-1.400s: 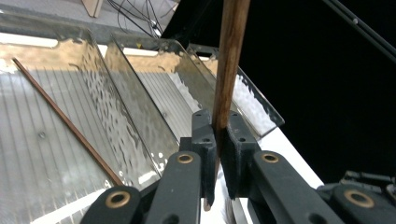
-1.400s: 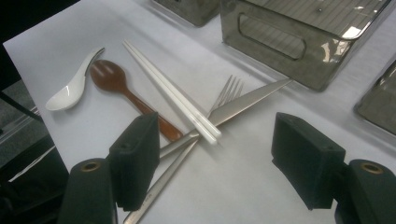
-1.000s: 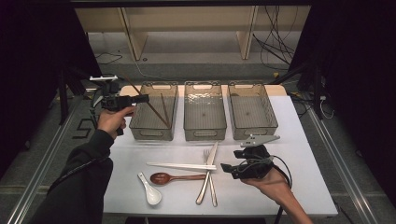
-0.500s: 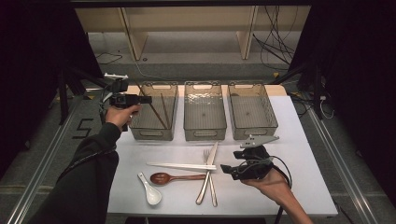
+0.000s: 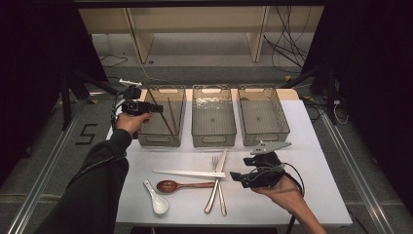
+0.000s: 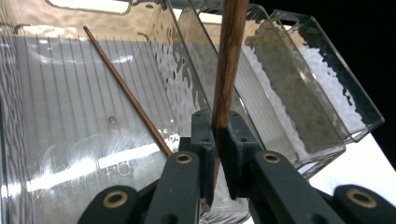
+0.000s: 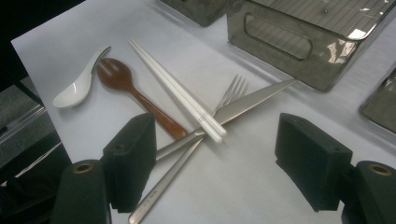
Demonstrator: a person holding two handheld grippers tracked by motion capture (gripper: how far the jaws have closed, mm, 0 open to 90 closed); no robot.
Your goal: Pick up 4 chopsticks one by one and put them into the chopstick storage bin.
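My left gripper (image 5: 157, 108) hangs over the left clear bin (image 5: 160, 140), shut on a brown wooden chopstick (image 5: 165, 122) that slants down into the bin. In the left gripper view the chopstick (image 6: 229, 60) rises from between the closed jaws of that gripper (image 6: 215, 135). A second brown chopstick (image 6: 126, 91) lies on the bin floor. My right gripper (image 5: 238, 178) is open, just right of the loose cutlery. In the right gripper view this gripper (image 7: 219, 140) has its jaws wide apart over the crossed knife (image 7: 252, 98) and fork (image 7: 231, 91).
White chopsticks (image 5: 190, 173), a wooden spoon (image 5: 180, 185), a white ceramic spoon (image 5: 156, 200), the knife (image 5: 219, 168) and the fork (image 5: 221, 197) lie at the table's front middle. The middle bin (image 5: 214, 140) and right bin (image 5: 265, 140) stand beside the left one.
My left gripper has carried the brown chopstick to the right, from beside the left bin to over it. The right gripper has stayed in place, open.
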